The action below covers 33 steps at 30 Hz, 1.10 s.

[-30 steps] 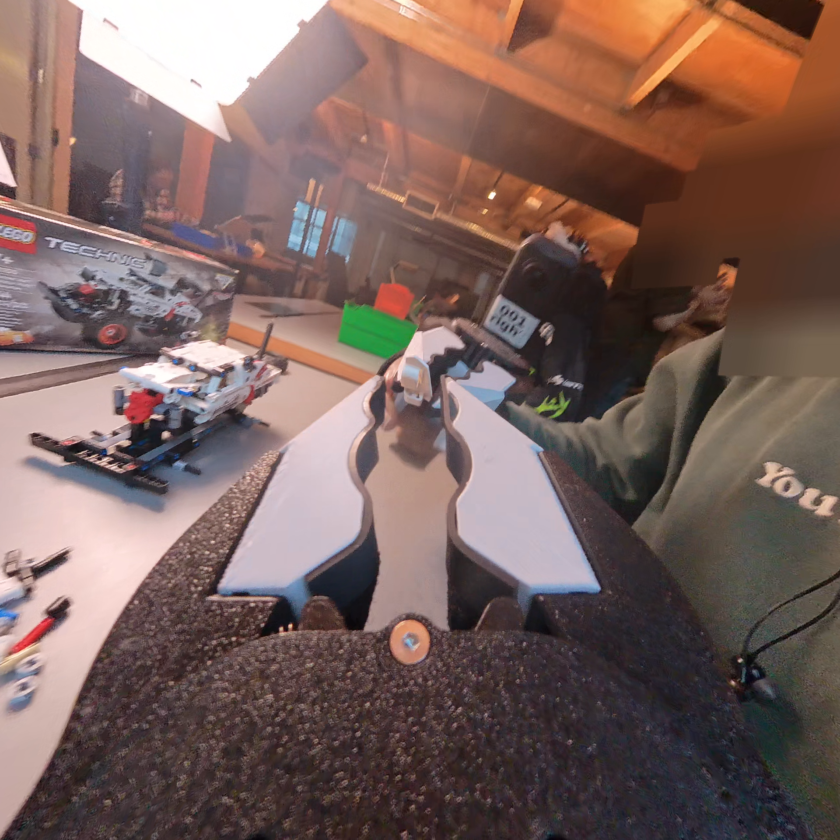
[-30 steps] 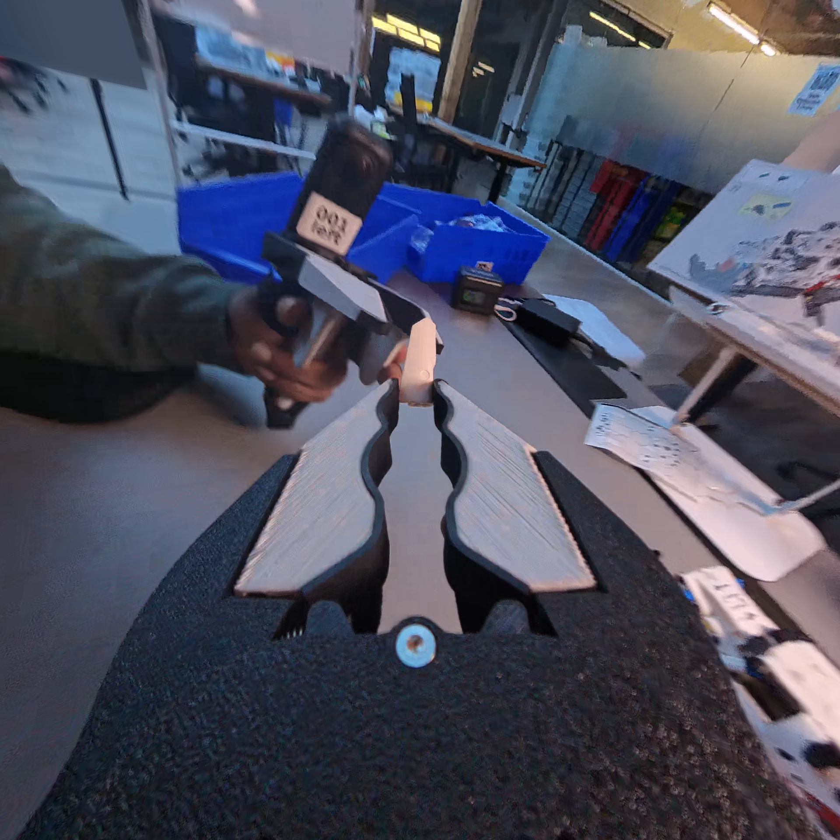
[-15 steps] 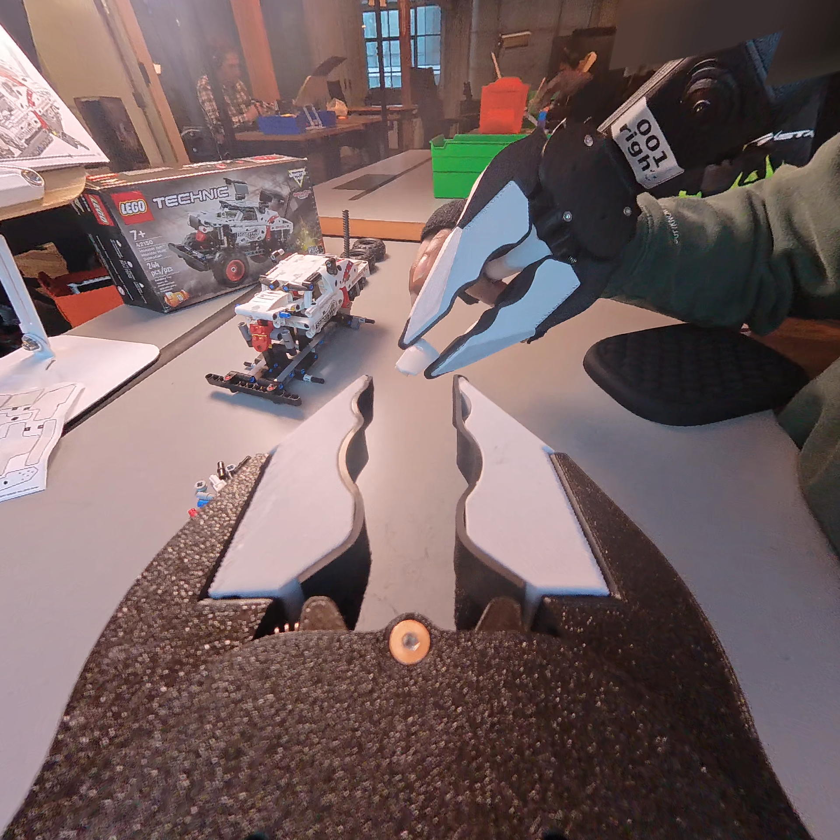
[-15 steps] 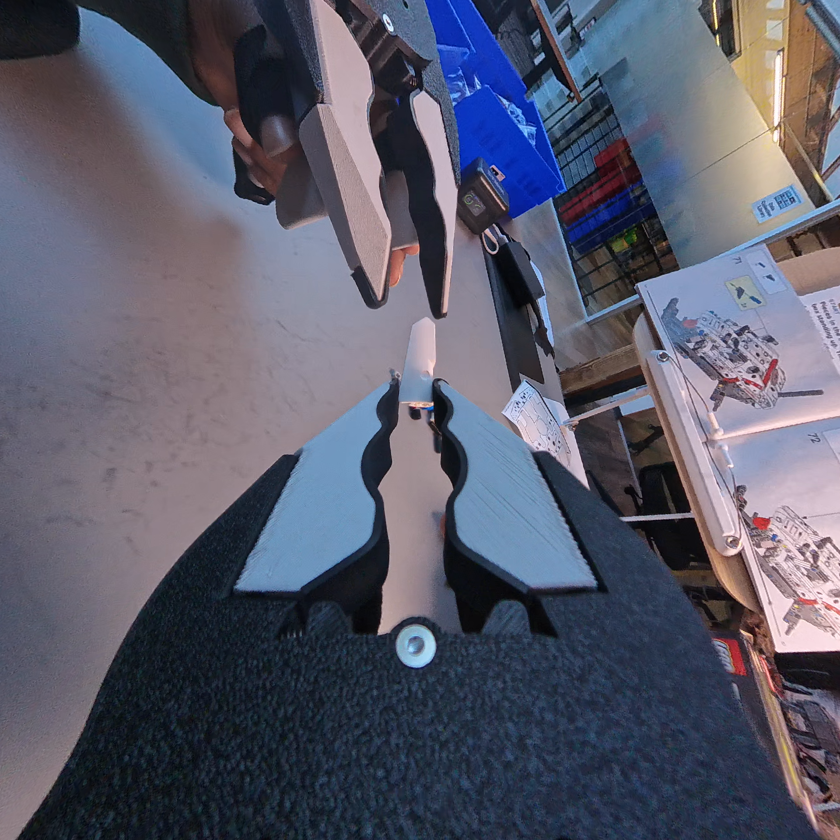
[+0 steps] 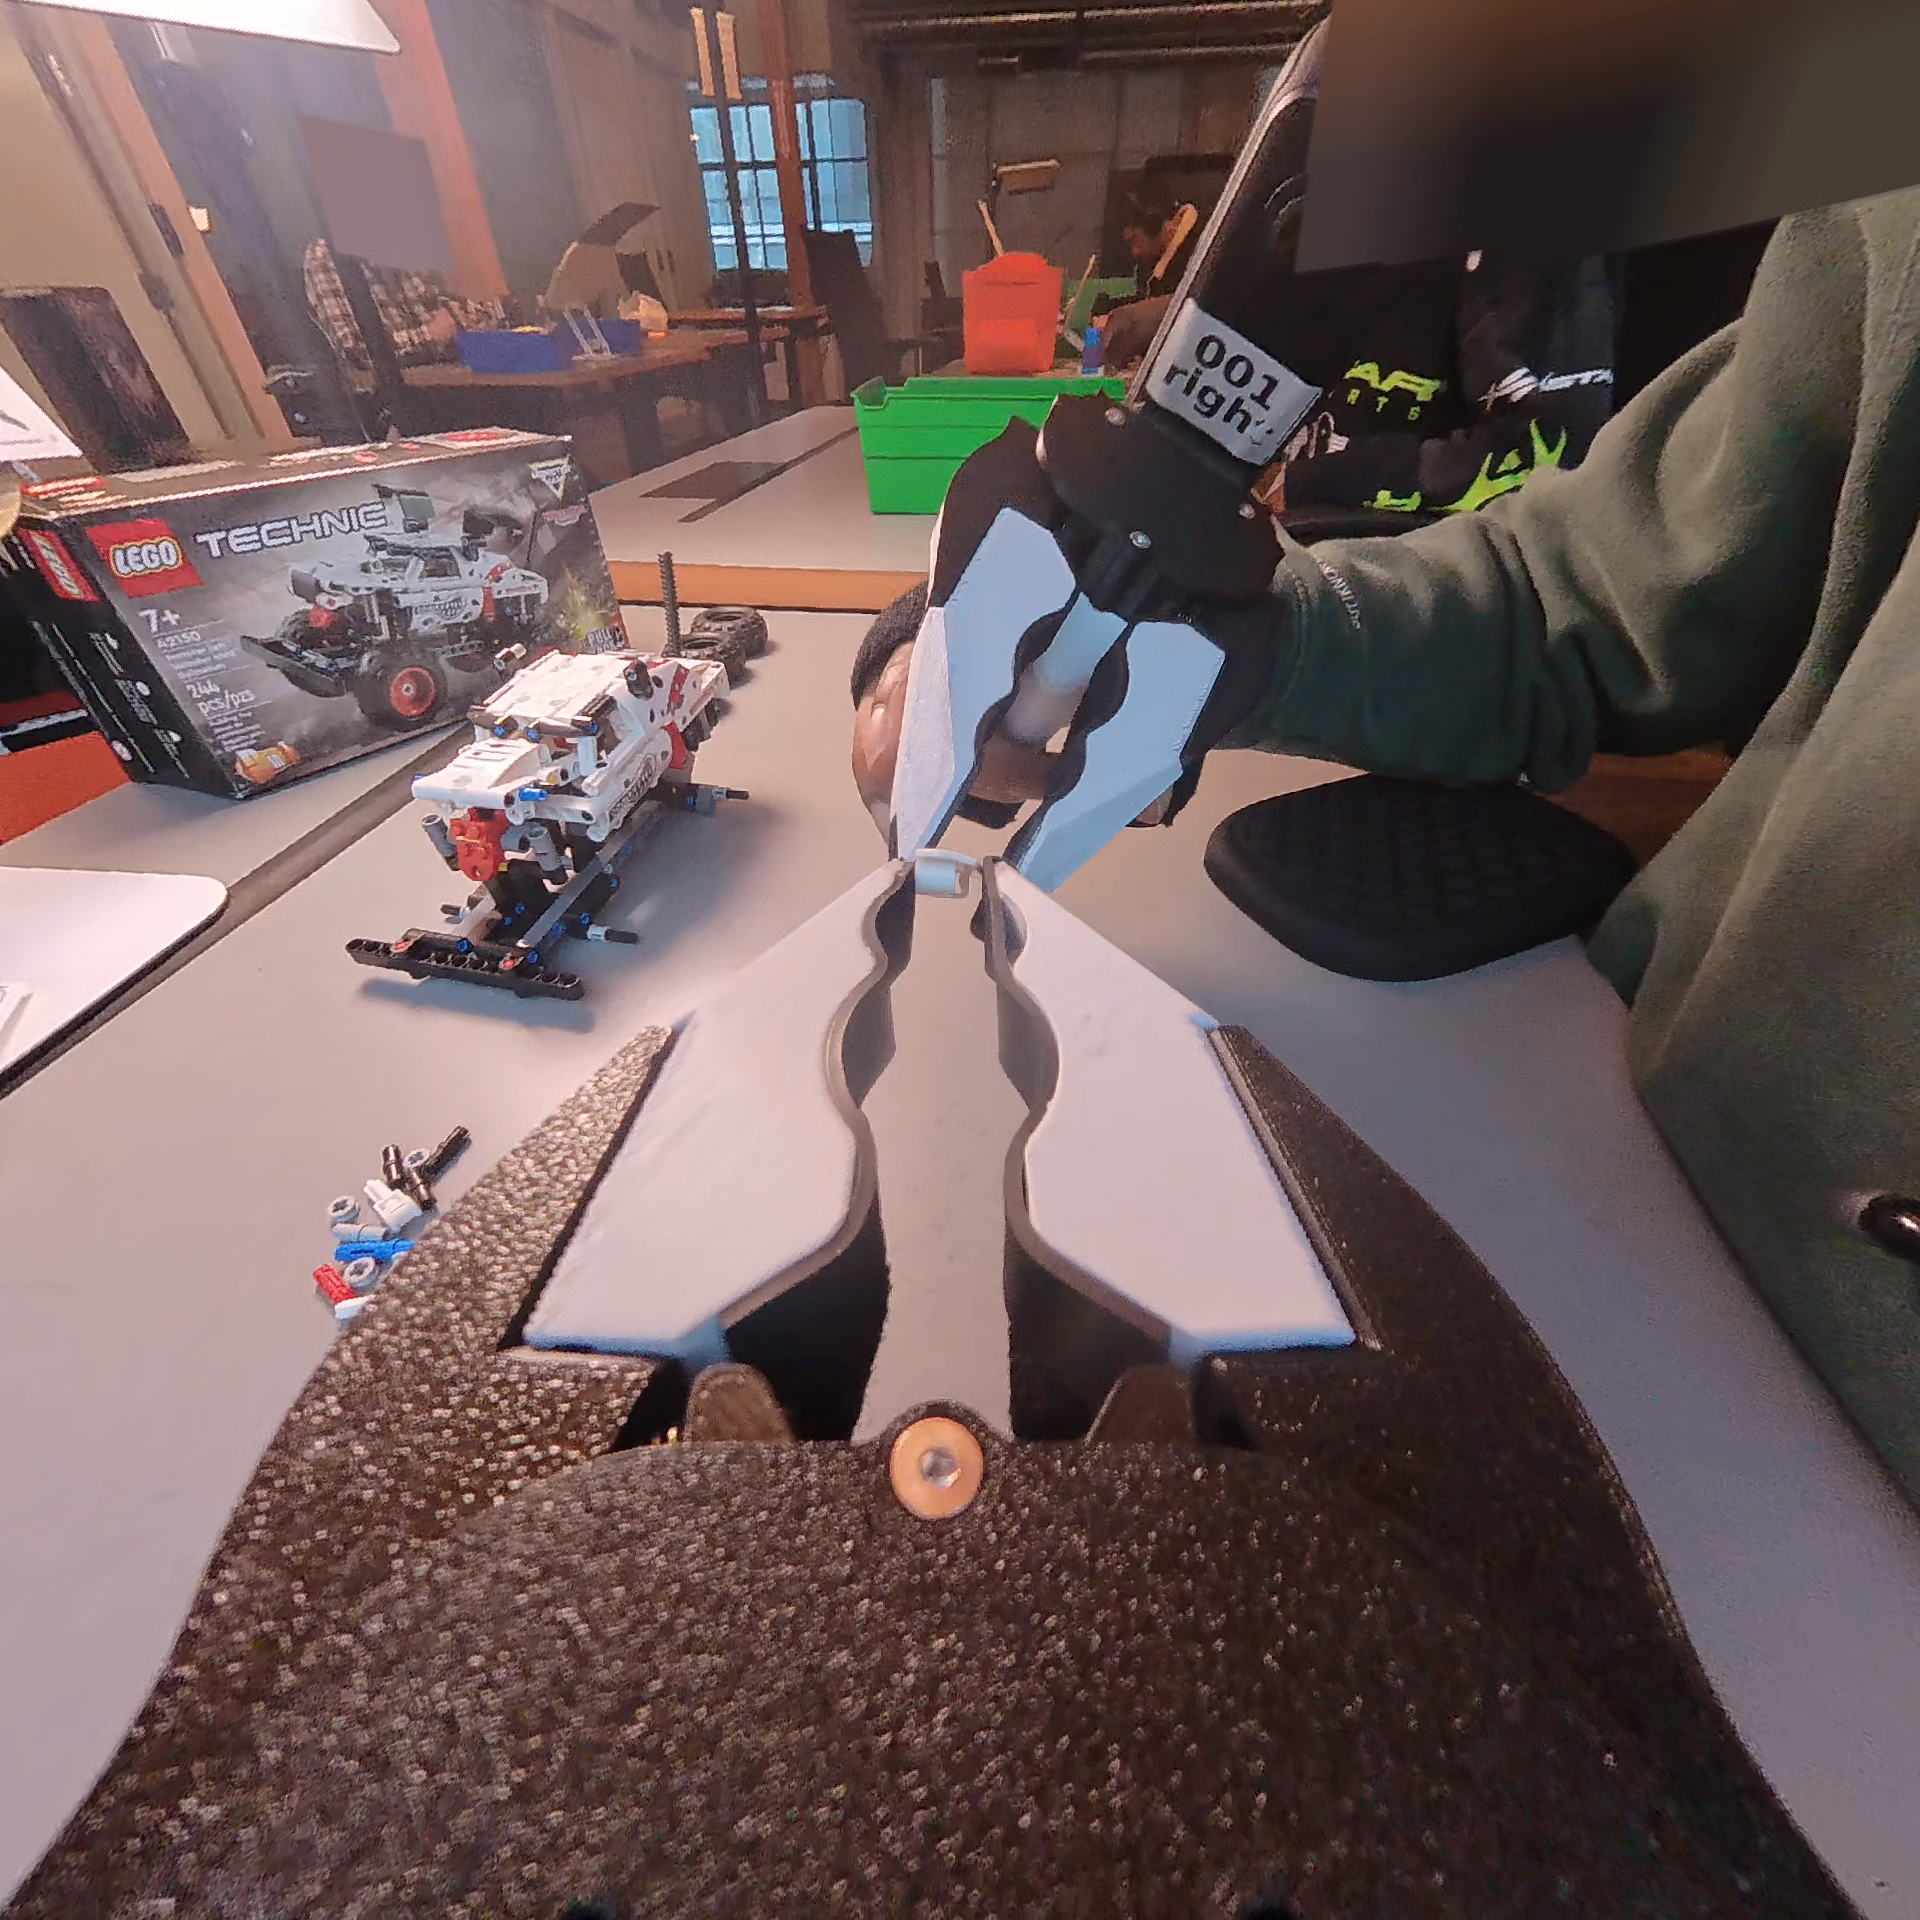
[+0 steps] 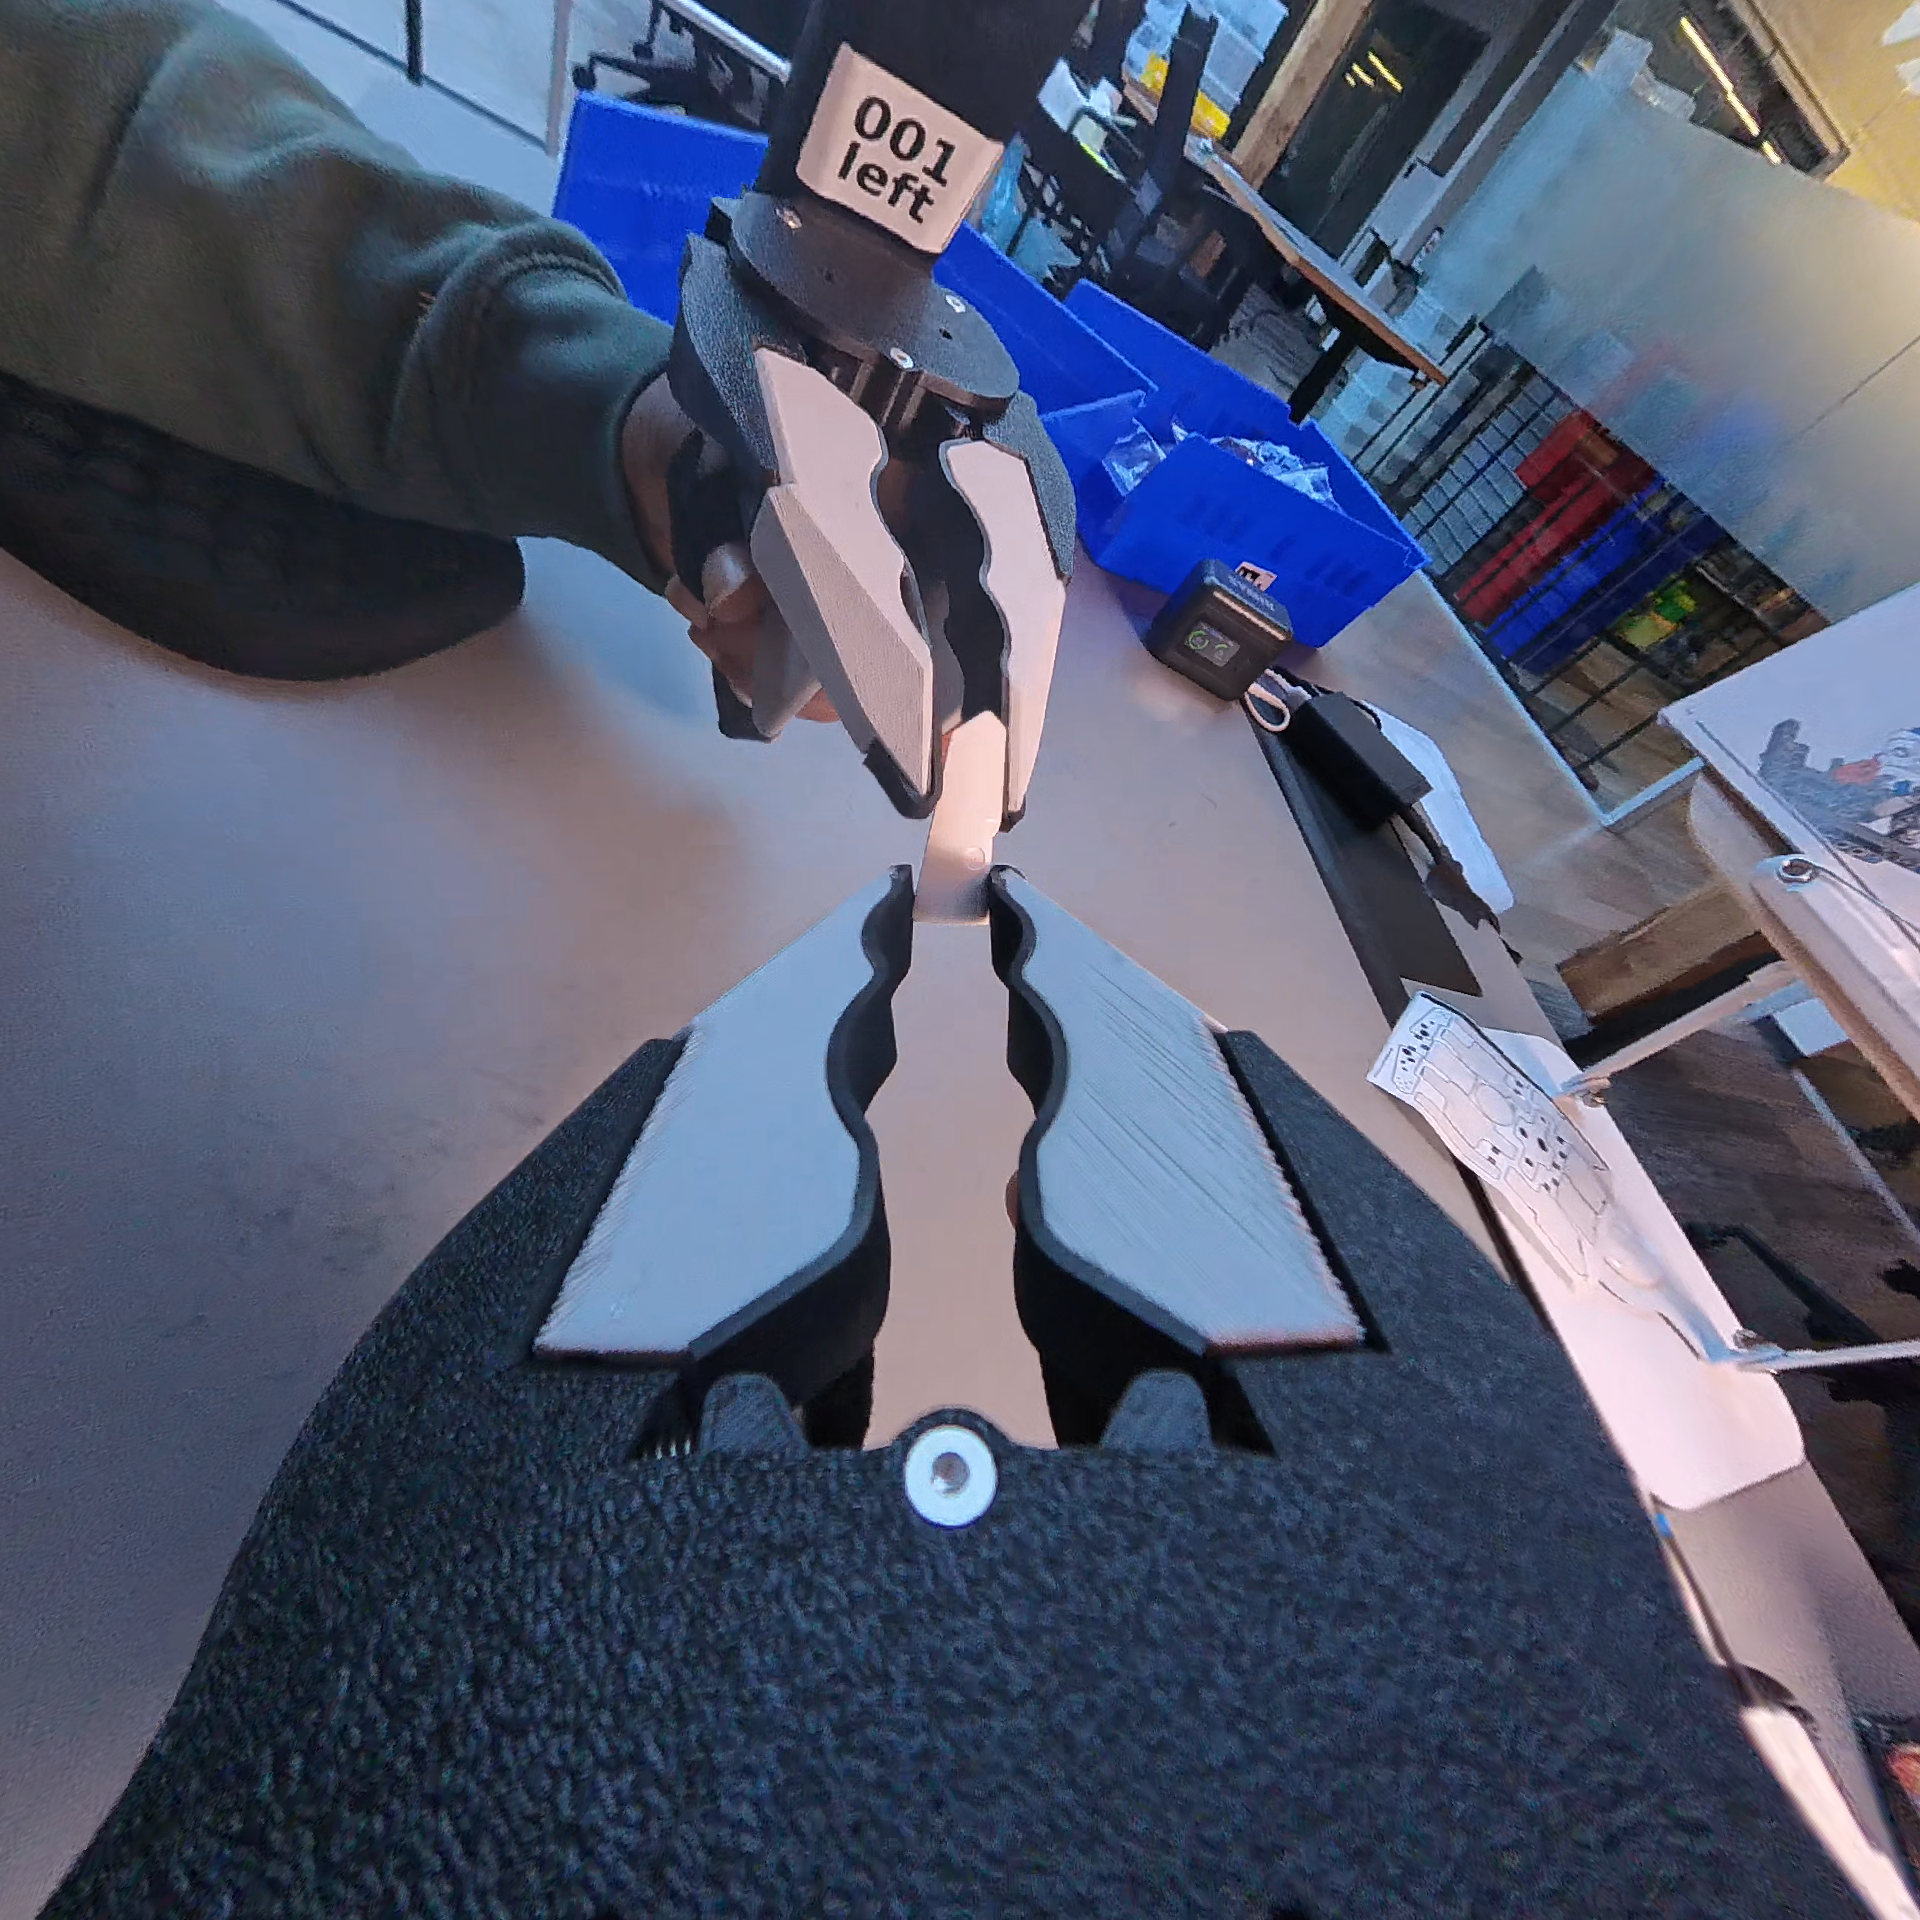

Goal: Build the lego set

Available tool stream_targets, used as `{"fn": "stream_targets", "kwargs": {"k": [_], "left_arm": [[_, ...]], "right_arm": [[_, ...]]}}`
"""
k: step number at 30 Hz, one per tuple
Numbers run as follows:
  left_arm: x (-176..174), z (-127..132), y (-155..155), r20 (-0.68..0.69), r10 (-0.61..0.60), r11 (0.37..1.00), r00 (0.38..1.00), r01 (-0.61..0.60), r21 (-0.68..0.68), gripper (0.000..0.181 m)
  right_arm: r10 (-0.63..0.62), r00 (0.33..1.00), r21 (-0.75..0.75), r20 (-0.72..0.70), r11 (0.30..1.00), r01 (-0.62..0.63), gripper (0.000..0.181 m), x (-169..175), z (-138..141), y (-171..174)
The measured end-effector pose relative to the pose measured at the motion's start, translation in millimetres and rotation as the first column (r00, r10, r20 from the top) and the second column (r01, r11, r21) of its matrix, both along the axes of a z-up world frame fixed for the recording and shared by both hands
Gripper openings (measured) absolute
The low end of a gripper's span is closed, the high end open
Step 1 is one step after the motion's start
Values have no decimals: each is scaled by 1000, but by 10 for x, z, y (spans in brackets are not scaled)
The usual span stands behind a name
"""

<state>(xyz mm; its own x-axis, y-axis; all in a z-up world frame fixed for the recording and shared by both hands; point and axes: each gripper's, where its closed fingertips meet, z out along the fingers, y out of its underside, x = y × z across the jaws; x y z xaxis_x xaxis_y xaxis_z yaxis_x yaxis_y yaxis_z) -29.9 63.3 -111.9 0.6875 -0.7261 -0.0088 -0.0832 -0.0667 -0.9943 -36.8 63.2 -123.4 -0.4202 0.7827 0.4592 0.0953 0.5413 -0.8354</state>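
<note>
A small white lego piece [image 5: 940, 871] is held in the air between both grippers. My left gripper [image 5: 940, 878] is shut on one end of it. My right gripper [image 5: 964, 864] comes down from above and is shut on the other end. In the right wrist view my right gripper [image 6: 951, 883] pinches the lower end of the white piece [image 6: 961, 831], and my left gripper [image 6: 964, 805] pinches its upper end. The partly built white truck model [image 5: 577, 769] stands on the grey table [image 5: 260, 1091] to the left, apart from both grippers.
The lego set box [image 5: 312, 613] lies behind the model, with black tyres [image 5: 727, 634] beside it. Loose small parts [image 5: 384, 1216] lie at the left. A black pad [image 5: 1423, 883] is at the right. An instruction booklet stand [image 6: 1829, 769], a sticker sheet [image 6: 1496, 1122] and blue bins [image 6: 1226, 499] are at the table's other side. The tips of both grippers are at nearly the same place. The partly built white truck model [image 5: 577, 769] is about 25 cm from both grippers' fingertips.
My left gripper was open half a second ago and has closed on the white piece that the right gripper holds. The two grippers have come together tip to tip.
</note>
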Motion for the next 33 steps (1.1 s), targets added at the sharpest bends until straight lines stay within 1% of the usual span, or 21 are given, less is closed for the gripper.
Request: {"fn": "stream_targets", "kwargs": {"k": [5, 9, 10, 11, 12, 13, 14, 15, 16, 17, 18, 19, 20, 21, 22, 23, 25, 26, 27, 29, 33], "left_arm": [[33, 70, -26, 36, -3, 1000, 999, 2, 13, 11], [16, 99, -22, 21, 23, 1000, 1000, -23, 2, 11], [-4, 115, -26, 4, 41, 999, 999, -41, -1, 11], [-48, 139, -38, -31, 75, 997, 997, -75, -3, 11], [-137, 172, -60, -83, 128, 992, 988, -129, -7, 11], [-289, 212, -104, -155, 200, 978, 967, -206, -18, 10], [-522, 269, -173, -240, 293, 951, 925, -308, -26, 10], [-802, 330, -286, -326, 372, 913, 869, -406, -42, 10], [-1112, 357, -441, -414, 424, 863, 805, -498, -83, 11], [-1463, 365, -618, -505, 464, 798, 728, -591, -117, 11], [-1808, 334, -814, -589, 472, 729, 656, -666, -158, 11], [-2101, 220, -1027, -656, 431, 655, 619, -715, -244, 11], [-2367, 64, -1221, -711, 375, 576, 595, -751, -324, 11], [-2609, -106, -1367, -754, 325, 505, 570, -779, -371, 11], [-2765, -312, -1500, -771, 262, 432, 581, -785, -444, 11], [-2855, -527, -1612, -772, 190, 370, 606, -773, -515, 12], [-2999, -885, -1711, -781, 90, 296, 618, -765, -571, 12], [-3006, -1027, -1731, -768, 56, 268, 638, -751, -604, 12], [-3020, -1134, -1731, -765, 30, 256, 643, -745, -616, 12], [-3049, -1251, -1704, -763, 12, 243, 647, -742, -625, 12], [-3067, -1288, -1668, -746, 16, 243, 666, -726, -643, 12]], "right_arm": [[21, 1000, -81, -19, 996, -23, 14, -1, 43, -52], [15, 999, -117, -35, 993, -19, 14, -19, 68, -64], [5, 999, -133, -45, 991, -11, 15, -26, 88, -55], [-3, 999, -149, -47, 989, -4, 22, -28, 102, -42], [-11, 999, -158, -41, 987, 4, 29, -20, 104, -20], [-23, 999, -162, -35, 987, 17, 33, -3, 104, 16], [-35, 999, -166, -33, 986, 29, 34, 27, 108, 59], [-45, 999, -177, -31, 984, 39, 34, 67, 110, 102], [-56, 998, -195, -25, 980, 50, 34, 110, 104, 149], [-67, 998, -216, -18, 974, 62, 34, 150, 90, 198], [-79, 997, -237, -12, 969, 74, 34, 182, 71, 244], [-90, 996, -258, -11, 963, 84, 33, 207, 55, 284], [-100, 995, -280, -13, 956, 93, 31, 222, 44, 313], [-106, 994, -302, -16, 948, 96, 31, 229, 38, 330], [-109, 994, -322, -20, 942, 97, 30, 229, 36, 334], [-109, 994, -335, -21, 937, 96, 30, 225, 35, 330], [-107, 994, -336, -15, 937, 96, 30, 224, 27, 317], [-108, 994, -331, -12, 938, 98, 30, 229, 26, 313], [-110, 994, -327, -9, 940, 101, 30, 238, 25, 312], [-121, 993, -325, -5, 939, 113, 30, 266, 20, 327], [-151, 989, -358, -2, 923, 140, 31, 336, -11, 382]]}}
